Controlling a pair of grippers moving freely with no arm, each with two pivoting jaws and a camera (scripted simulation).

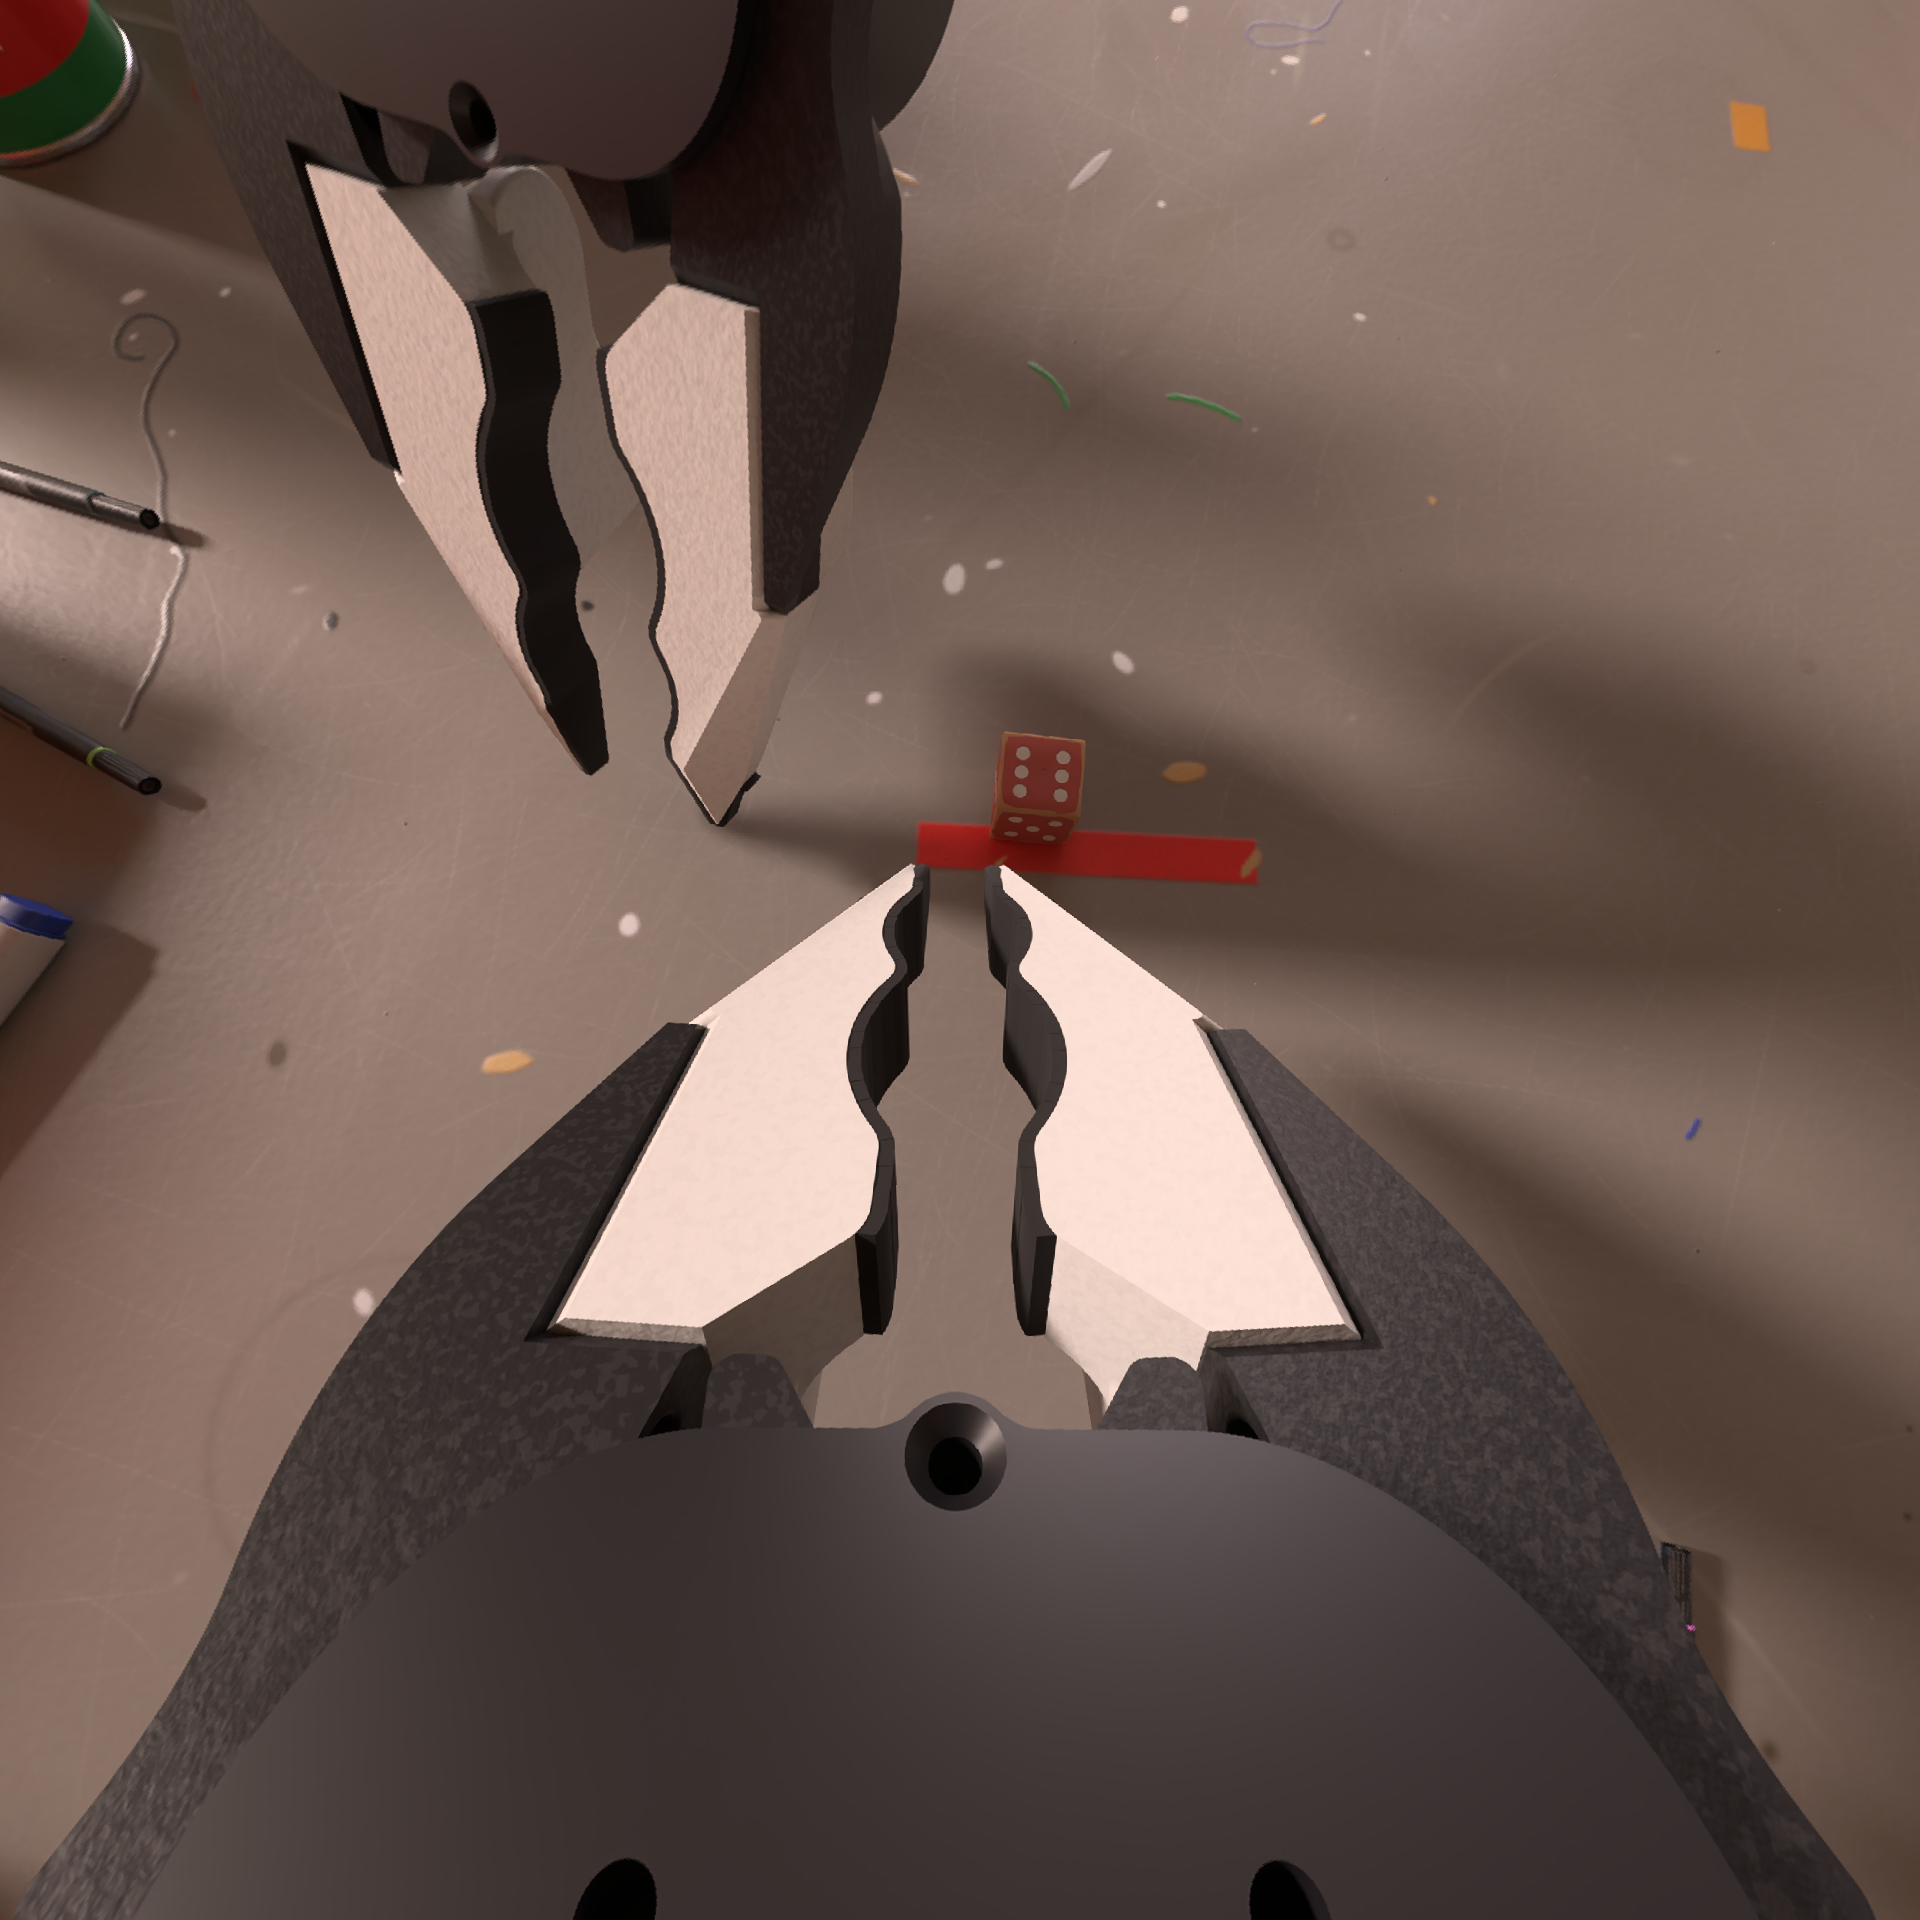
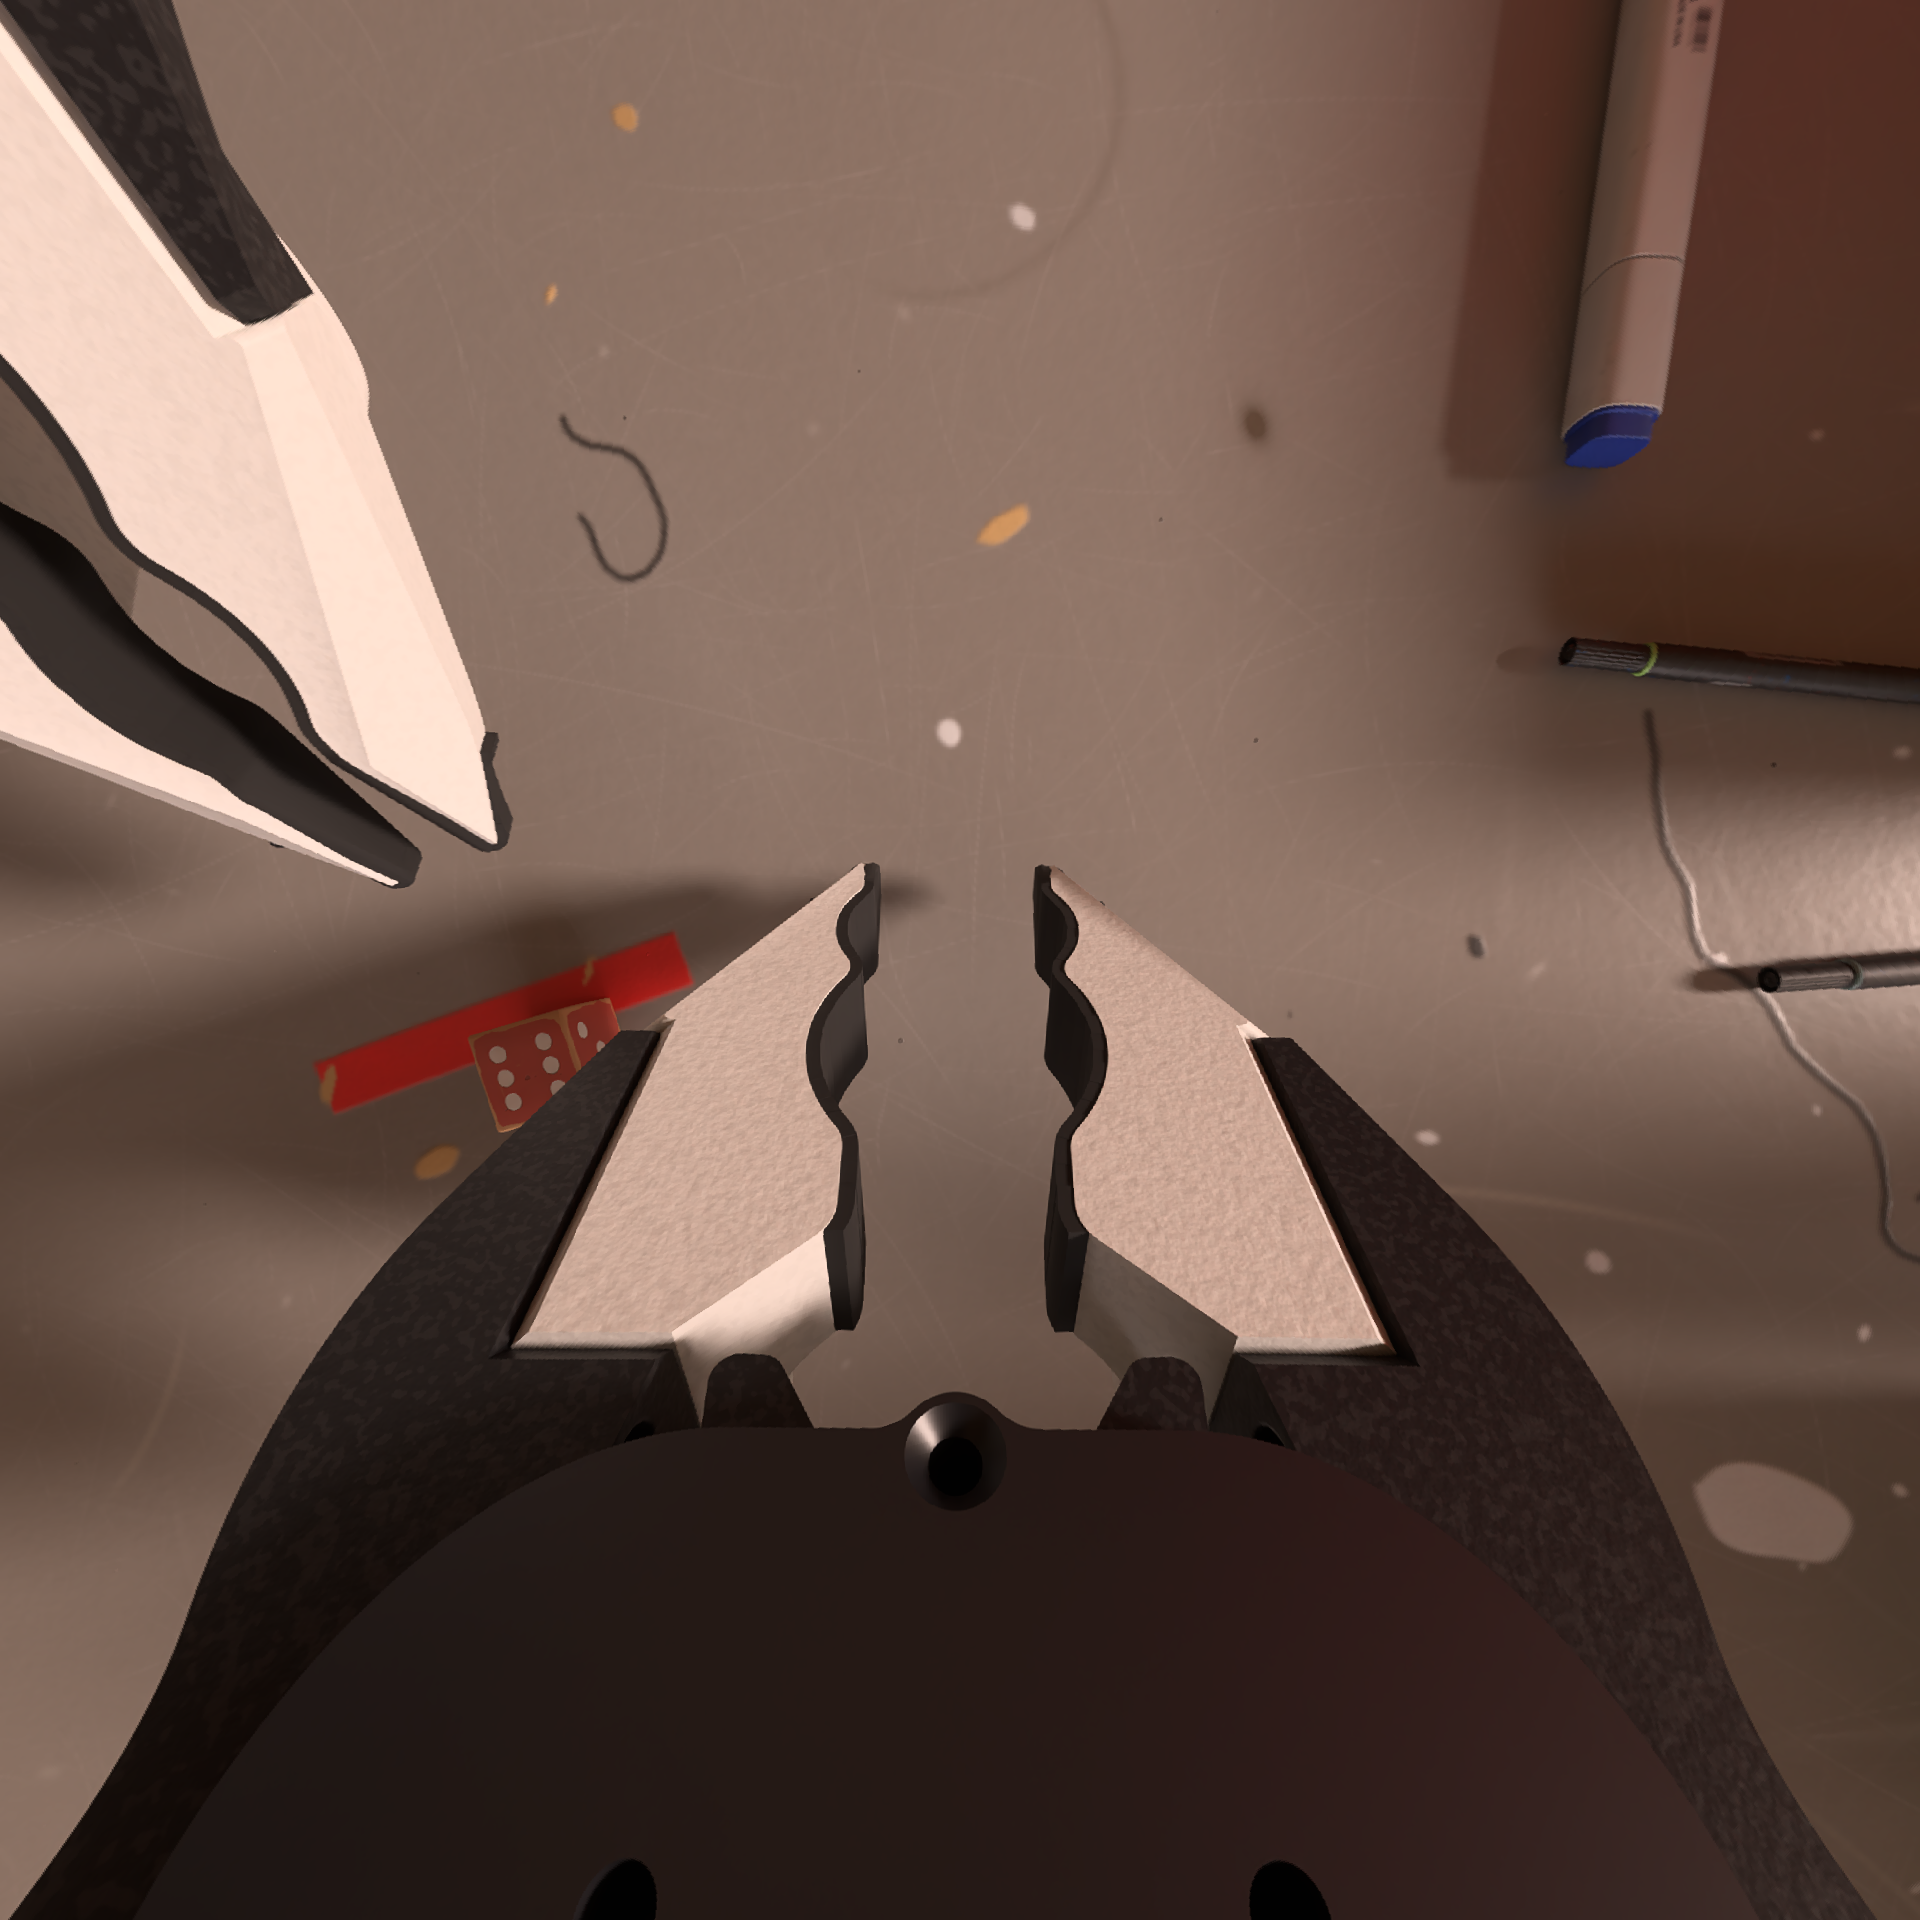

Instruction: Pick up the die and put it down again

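Observation:
A red die (image 1: 1039, 790) with white pips rests on the table, against a flat red strip (image 1: 1143, 857). My left gripper (image 1: 956, 875) hovers just short of the die; its jaws stand a narrow gap apart with nothing between them. My right gripper (image 1: 655, 790) hangs to the die's left, tips down, slightly open and empty. In the right wrist view the die (image 2: 530, 1070) lies on the strip (image 2: 416, 1049), partly hidden behind my right gripper's (image 2: 956, 878) left finger. The left gripper (image 2: 452, 847) shows at upper left.
A white marker with a blue cap (image 2: 1626, 260) lies on a brown mat (image 2: 1766, 312). Two dark pens (image 2: 1714, 665) (image 2: 1839, 975) lie nearby. A green and red round object (image 1: 52, 83) stands at the far corner. Threads and paper scraps dot the grey table (image 1: 1455, 623).

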